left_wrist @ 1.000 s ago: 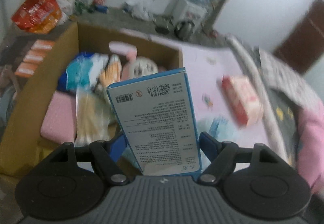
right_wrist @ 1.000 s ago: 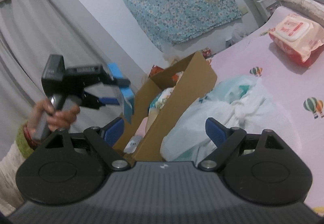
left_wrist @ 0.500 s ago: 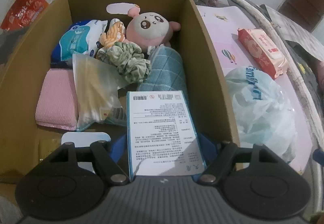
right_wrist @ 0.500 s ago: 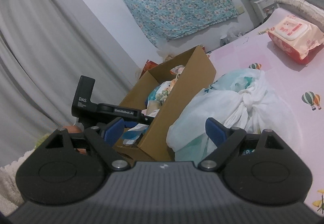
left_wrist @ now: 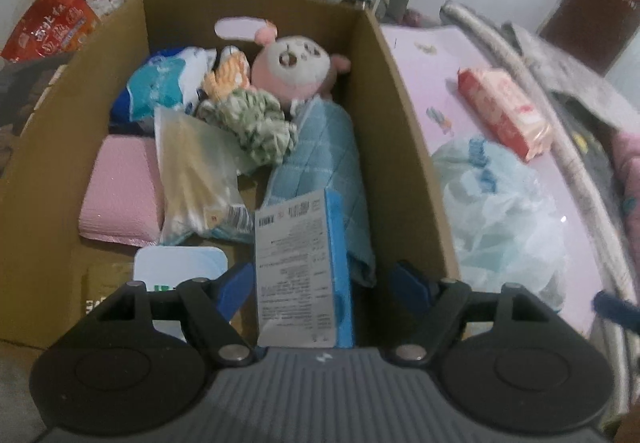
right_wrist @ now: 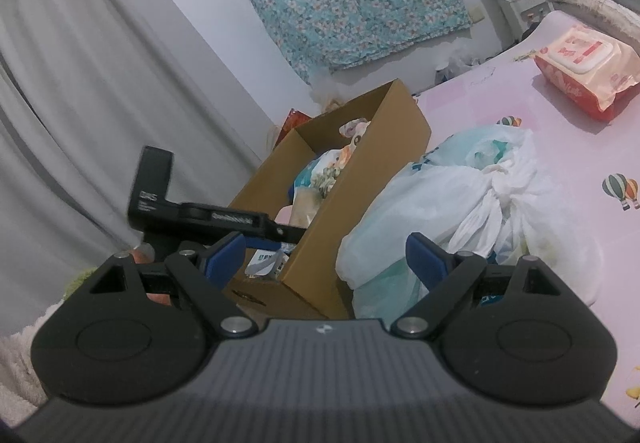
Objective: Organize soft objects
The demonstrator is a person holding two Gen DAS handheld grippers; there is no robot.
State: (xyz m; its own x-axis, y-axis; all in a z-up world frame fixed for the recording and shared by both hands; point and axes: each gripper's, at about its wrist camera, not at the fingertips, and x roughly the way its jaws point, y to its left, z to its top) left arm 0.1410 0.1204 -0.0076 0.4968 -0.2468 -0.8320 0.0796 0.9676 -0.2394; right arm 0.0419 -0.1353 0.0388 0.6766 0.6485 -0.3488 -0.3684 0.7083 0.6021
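Observation:
A brown cardboard box (left_wrist: 396, 147) holds a pink plush toy (left_wrist: 298, 69), a green scrunchie (left_wrist: 252, 123), a folded blue towel (left_wrist: 320, 155), a pink pad (left_wrist: 120, 195) and plastic packs. My left gripper (left_wrist: 320, 283) is open over the box's near end. A blue-and-white carton (left_wrist: 300, 275) lies between its fingers, tilted, touching neither pad. My right gripper (right_wrist: 320, 259) is open and empty, above the bed beside a white plastic bag (right_wrist: 448, 203). The box (right_wrist: 360, 179) and the left gripper's body (right_wrist: 192, 211) show in the right wrist view.
A red-and-white wet wipes pack (left_wrist: 504, 111) lies on the pink bed sheet (left_wrist: 424, 83) right of the box, beyond the plastic bag (left_wrist: 496, 211). A red snack bag (left_wrist: 52, 27) stands at the far left. Grey curtains (right_wrist: 80, 103) hang left of the box.
My left gripper carried the carton over and down into the box, then opened. The carton now lies loose and tilted between the fingers. My right gripper stayed open near the plastic bag.

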